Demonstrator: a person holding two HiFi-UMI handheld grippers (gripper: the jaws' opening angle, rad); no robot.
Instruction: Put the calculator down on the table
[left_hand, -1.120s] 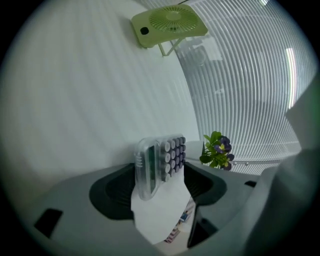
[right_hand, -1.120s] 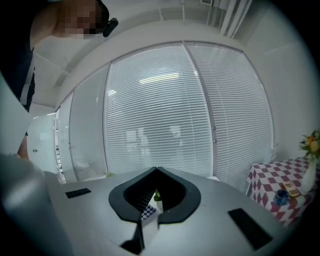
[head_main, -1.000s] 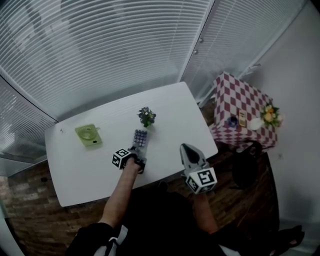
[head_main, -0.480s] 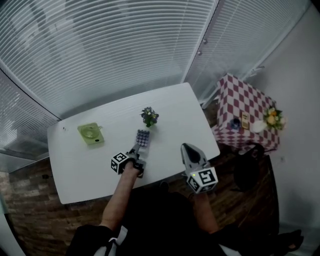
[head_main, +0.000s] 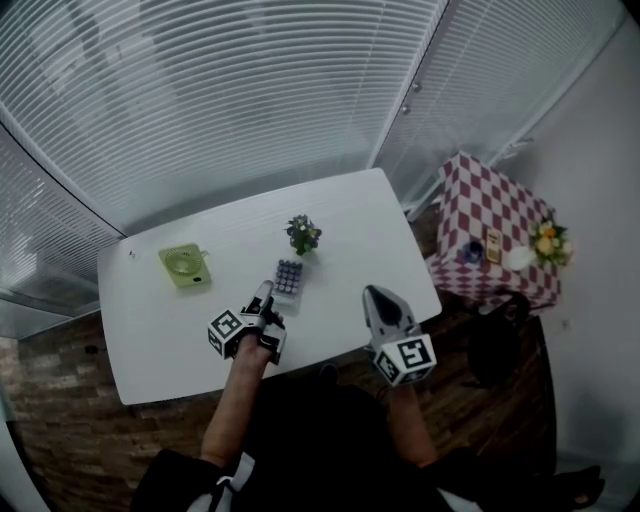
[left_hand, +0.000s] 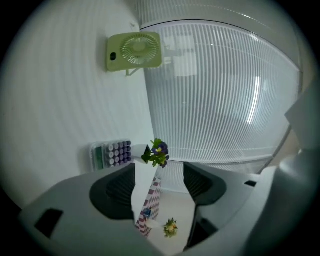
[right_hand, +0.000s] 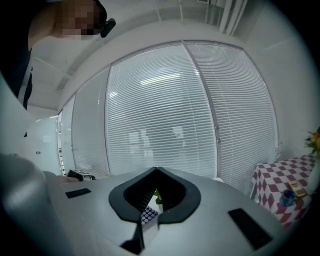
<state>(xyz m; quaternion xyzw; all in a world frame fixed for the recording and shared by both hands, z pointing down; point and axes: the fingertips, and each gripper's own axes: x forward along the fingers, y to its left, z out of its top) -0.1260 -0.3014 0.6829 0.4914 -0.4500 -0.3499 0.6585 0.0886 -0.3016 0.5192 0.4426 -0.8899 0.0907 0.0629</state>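
Observation:
The calculator (head_main: 288, 278) lies flat on the white table (head_main: 350, 215), just in front of a small flower pot (head_main: 303, 235). My left gripper (head_main: 262, 296) is a short way near-left of the calculator, apart from it. In the left gripper view this gripper (left_hand: 159, 170) stands open with nothing between its jaws, and the calculator (left_hand: 111, 154) rests on the table ahead to the left. My right gripper (head_main: 383, 305) hovers over the table's near right edge. In its own view the right gripper (right_hand: 156, 171) is shut and empty, with the calculator (right_hand: 148, 215) glimpsed below the jaws.
A green desk fan (head_main: 183, 267) lies flat at the table's left (left_hand: 134, 50). A small table with a red checked cloth (head_main: 490, 240) carrying small items and flowers stands to the right. Window blinds (head_main: 250, 90) run behind the table. The floor is brick-patterned.
My left gripper has drawn back from the calculator toward the near left, and the calculator stays flat on the table. The right gripper has barely moved.

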